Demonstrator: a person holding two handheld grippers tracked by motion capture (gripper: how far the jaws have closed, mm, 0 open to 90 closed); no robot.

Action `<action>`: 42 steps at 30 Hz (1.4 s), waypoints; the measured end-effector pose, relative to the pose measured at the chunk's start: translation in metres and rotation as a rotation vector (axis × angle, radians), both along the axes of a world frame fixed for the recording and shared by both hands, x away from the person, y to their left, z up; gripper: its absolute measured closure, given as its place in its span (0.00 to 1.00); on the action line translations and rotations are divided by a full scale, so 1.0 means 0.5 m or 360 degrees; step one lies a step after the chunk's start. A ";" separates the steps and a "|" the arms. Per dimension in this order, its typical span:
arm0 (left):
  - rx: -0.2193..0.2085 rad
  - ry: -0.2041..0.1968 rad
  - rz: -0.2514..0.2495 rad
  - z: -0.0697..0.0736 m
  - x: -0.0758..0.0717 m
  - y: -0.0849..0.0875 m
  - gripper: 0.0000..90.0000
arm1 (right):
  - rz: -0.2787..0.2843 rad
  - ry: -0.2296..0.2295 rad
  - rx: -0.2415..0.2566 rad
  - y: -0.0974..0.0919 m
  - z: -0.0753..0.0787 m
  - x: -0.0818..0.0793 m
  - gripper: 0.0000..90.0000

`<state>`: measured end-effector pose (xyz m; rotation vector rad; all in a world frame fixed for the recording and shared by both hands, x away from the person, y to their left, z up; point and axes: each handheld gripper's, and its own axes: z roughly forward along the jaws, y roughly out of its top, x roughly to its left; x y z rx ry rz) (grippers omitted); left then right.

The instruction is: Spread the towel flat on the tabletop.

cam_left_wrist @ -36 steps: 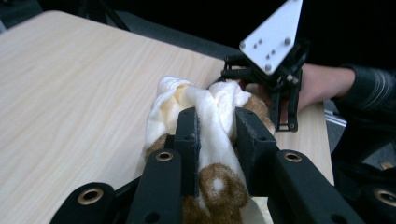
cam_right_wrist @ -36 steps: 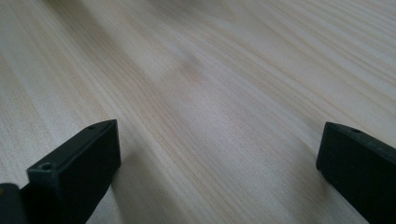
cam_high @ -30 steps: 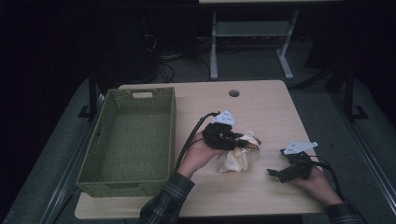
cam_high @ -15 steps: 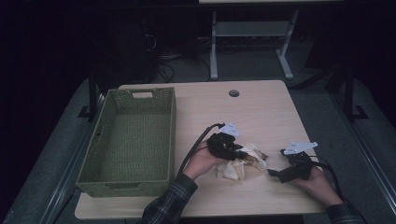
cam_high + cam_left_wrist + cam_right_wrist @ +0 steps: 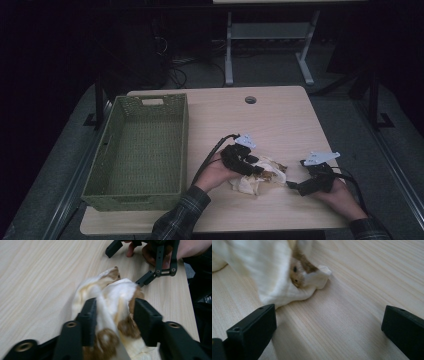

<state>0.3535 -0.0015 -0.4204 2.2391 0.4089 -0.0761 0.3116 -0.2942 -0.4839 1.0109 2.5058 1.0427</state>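
- Far left of the table (image 5: pixel 280 120): the green basket (image 5: pixel 137 150), long side running away from you, standing near the left edge.
- Your left hand (image 5: pixel 216 172) comes in right of the basket, well apart from it, with the left gripper (image 5: pixel 259 170) low over the cloth (image 5: pixel 255 182).
- The cloth is a crumpled white piece with brown patches, lying on the wood near the front edge, between your two grippers.
- In the left gripper view the cloth (image 5: pixel 110 305) bunches up between your two black jaws. They have just been opening, and fabric lies against both pads; whether they still pinch it is hard to judge from here, but it looks more like loose contact than a grip.
- At the top of that view your right gripper (image 5: pixel 140 263) sits just past the cloth's far end, one jaw tip touching or nearly touching the fabric.
- Right of the cloth: the right gripper (image 5: pixel 292 186) lies low on the table in your right hand (image 5: pixel 340 197), pointing left at the cloth.
- In the right gripper view its jaws stand wide apart with bare wood between them; a cloth corner (image 5: pixel 287 277) lies just ahead of the left jaw, not between the pads.
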 end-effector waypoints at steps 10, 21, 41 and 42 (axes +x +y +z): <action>-0.0071 -0.0047 0.0161 0.033 -0.005 0.045 0.49 | 0.0011 -0.0004 0.0000 0.000 0.000 -0.001 0.00; -0.0040 -0.0089 0.0254 0.027 -0.039 0.054 0.49 | 0.0097 0.0064 0.0047 -0.003 0.028 -0.006 0.29; -0.0037 -0.0070 0.0323 -0.005 -0.063 0.072 0.49 | 0.0217 0.0027 0.0184 0.041 0.063 0.057 0.96; -0.0036 -0.0072 0.0327 -0.004 -0.062 0.073 0.49 | 0.0209 0.0006 0.0184 0.037 0.067 0.060 0.98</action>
